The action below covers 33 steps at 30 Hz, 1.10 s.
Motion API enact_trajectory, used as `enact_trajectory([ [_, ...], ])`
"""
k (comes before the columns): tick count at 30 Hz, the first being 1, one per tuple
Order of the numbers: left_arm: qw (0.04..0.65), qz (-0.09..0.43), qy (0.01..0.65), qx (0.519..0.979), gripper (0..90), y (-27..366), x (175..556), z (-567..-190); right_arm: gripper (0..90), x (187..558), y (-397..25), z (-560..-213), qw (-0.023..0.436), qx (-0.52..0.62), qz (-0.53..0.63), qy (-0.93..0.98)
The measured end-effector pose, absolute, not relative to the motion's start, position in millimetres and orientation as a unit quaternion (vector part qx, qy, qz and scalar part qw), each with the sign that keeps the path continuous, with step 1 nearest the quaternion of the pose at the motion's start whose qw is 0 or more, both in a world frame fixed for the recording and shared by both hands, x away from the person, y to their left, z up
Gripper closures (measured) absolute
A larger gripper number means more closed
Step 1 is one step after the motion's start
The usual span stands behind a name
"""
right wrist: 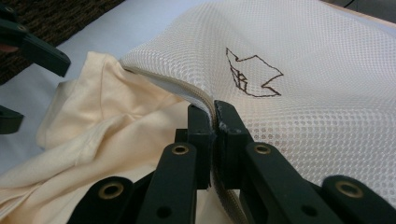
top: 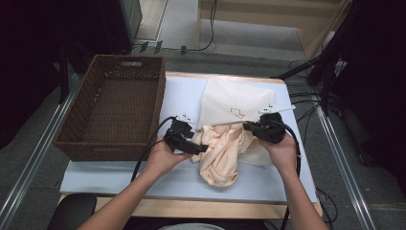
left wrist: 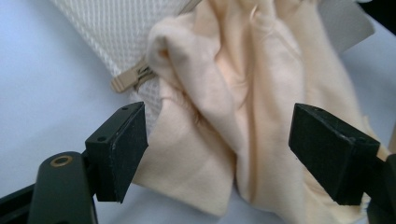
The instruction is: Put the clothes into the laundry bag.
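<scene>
A white mesh laundry bag [top: 237,100] lies at the table's middle back, a dark arrow drawing [right wrist: 252,74] on its top. A peach cloth [top: 221,151] sticks partway out of its near opening onto the table. My left gripper [top: 201,146] is open at the cloth's left edge; its jaws stand wide on either side of the bunched peach cloth [left wrist: 224,126], beside the bag's zipper pull [left wrist: 131,77]. My right gripper [top: 248,127] is shut on the bag's zippered rim [right wrist: 212,109], holding the mesh up over the cloth [right wrist: 102,121].
A brown wicker basket [top: 115,108] stands at the table's left, close to my left hand. A pale blue mat [top: 182,179] covers the table. Cables and a dark stand [top: 321,72] lie off the far right edge.
</scene>
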State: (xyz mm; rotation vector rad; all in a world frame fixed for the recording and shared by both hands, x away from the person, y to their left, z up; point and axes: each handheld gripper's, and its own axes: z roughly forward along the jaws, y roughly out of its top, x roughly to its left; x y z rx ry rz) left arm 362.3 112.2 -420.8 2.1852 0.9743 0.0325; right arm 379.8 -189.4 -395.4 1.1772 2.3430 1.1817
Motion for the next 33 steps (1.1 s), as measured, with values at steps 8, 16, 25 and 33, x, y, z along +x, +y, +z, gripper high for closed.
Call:
enact_trajectory([
  [8,0.342,0.007,0.386,0.857,23.7,100,369,-441,87.5,381,-188,-397,0.134,0.403,0.405,0.810],
  [16,0.357,0.020,0.378,0.854,43.2,94,365,-434,87.7,380,-188,-399,0.135,0.404,0.402,0.811],
  [25,0.358,0.030,0.356,0.862,39.7,85,349,-421,87.7,380,-188,-400,0.132,0.405,0.404,0.810],
  [33,0.342,0.013,0.361,0.868,40.3,72,366,-440,87.7,380,-185,-401,0.132,0.402,0.400,0.813],
])
